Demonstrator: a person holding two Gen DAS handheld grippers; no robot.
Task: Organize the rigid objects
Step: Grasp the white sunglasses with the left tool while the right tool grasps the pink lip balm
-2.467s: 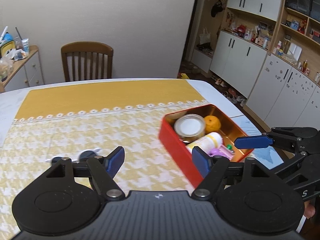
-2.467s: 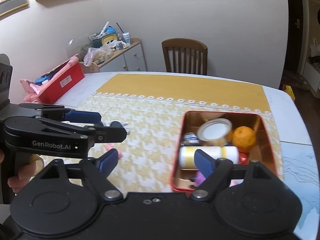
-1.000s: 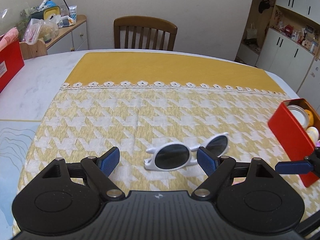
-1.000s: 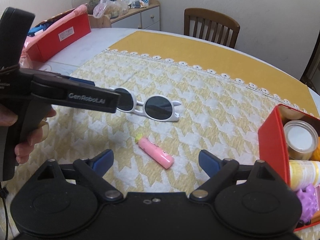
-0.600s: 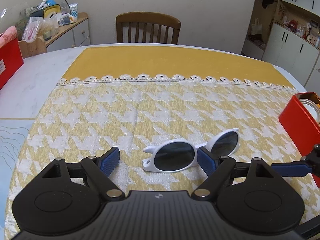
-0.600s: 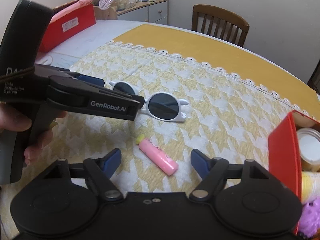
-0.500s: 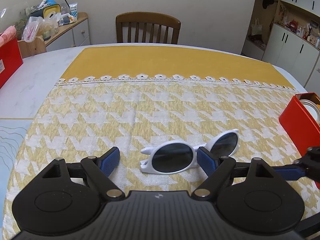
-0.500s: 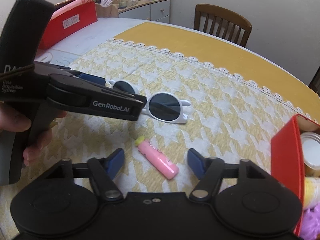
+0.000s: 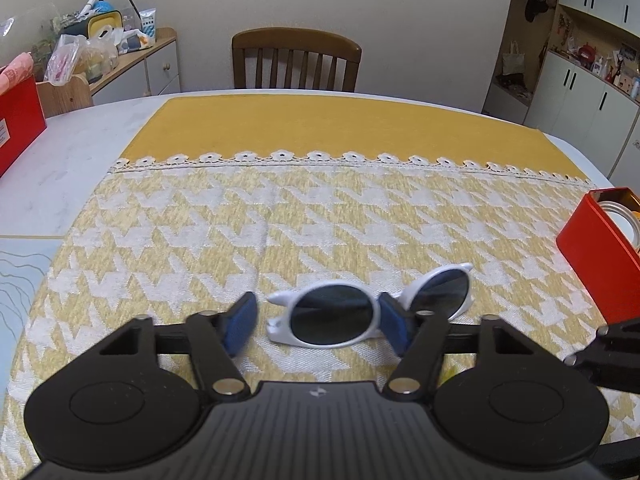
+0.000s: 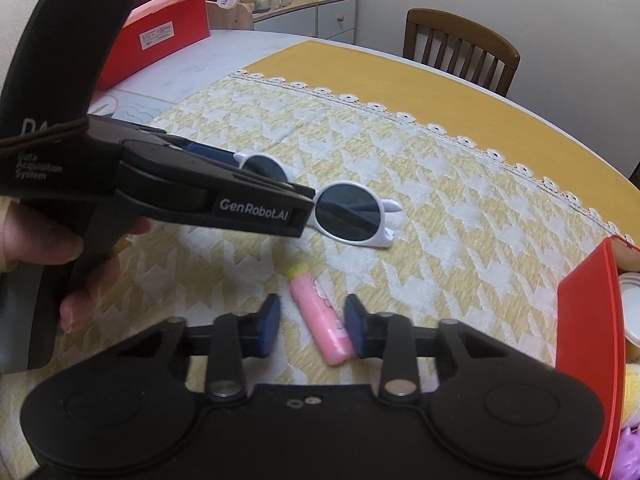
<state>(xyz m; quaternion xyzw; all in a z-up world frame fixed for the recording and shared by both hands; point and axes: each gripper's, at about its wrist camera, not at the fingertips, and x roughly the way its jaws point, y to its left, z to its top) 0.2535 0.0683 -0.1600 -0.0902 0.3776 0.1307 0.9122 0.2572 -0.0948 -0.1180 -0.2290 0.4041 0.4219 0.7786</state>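
White sunglasses (image 9: 368, 310) with dark lenses lie on the yellow houndstooth cloth (image 9: 320, 216); they also show in the right wrist view (image 10: 352, 214). My left gripper (image 9: 318, 326) is open, its blue pads either side of the near lens. A pink tube (image 10: 318, 310) with a yellow cap lies in front of the glasses. My right gripper (image 10: 312, 326) is open but narrowed around the tube, right pad close to it. The red tin (image 10: 588, 344) stands at the right, holding a jar and other items.
A wooden chair (image 9: 296, 62) stands behind the table. A red box (image 10: 160, 36) sits on the table's far left, by a cluttered sideboard (image 9: 120, 52). White cabinets (image 9: 584, 96) line the right wall. The left gripper's body (image 10: 160, 184) crosses the right wrist view.
Both grippers have moved in and down. The left jaws narrowed around the sunglasses' lens; the right jaws narrowed around the pink tube.
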